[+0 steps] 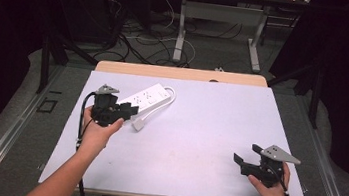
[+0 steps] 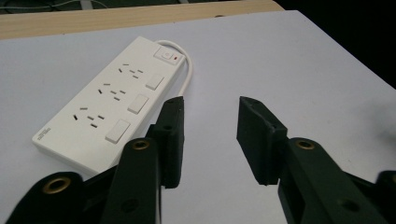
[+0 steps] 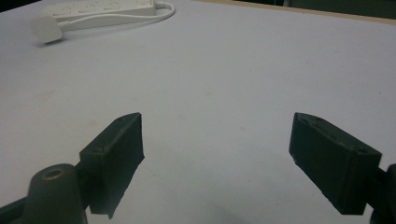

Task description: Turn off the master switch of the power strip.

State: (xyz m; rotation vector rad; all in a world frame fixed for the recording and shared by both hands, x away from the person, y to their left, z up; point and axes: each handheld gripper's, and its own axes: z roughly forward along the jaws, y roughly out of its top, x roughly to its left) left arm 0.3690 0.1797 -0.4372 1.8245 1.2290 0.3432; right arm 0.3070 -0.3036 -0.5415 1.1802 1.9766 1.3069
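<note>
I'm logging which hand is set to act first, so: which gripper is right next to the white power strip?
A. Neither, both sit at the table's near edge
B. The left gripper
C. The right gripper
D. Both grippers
B. In the high view the left gripper sits right beside the power strip, jaws open, while the right gripper is far off near the table's front right corner.

Nothing I can read here. The white power strip (image 2: 109, 105) beside my left gripper (image 2: 210, 135) carries a small dark mark at its near corner, too blurred to make out.
</note>
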